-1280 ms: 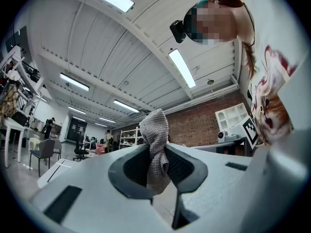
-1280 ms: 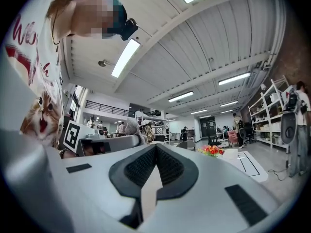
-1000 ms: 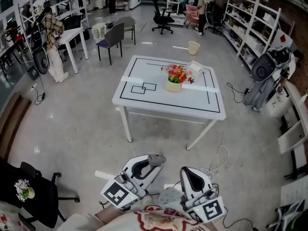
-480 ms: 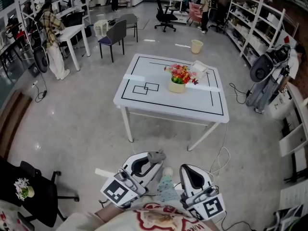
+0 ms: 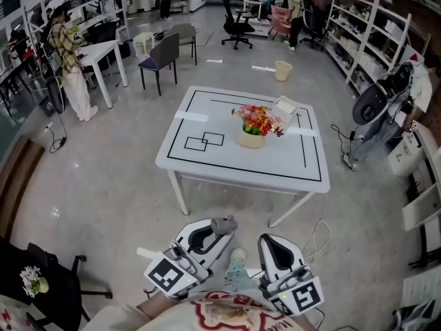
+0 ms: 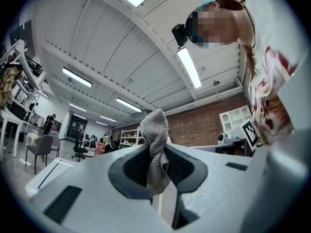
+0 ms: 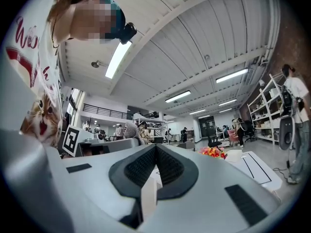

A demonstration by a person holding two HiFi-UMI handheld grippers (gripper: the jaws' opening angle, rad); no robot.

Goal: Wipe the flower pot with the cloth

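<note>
Well, left gripper (image 5: pixel 212 233) pinched the grey knit cloth (image 6: pixel 155 149), right gripper (image 7: pixel 154 153) was closed on nothing, flower pot (image 5: pixel 251 140) sat on white table (image 5: pixel 227 165) at 12 o'clock, well apart, so closing in with the cloth held firmly looked best.

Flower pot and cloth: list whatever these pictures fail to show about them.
- Flower pot: head view, too small to judge dirt; far side hidden; flowers cover its rim.
- Flower pot, right gripper view: hidden behind the right gripper; only the flowers show.
- Cloth: left gripper view, lower part buried in the left gripper; full size unknown.
</note>
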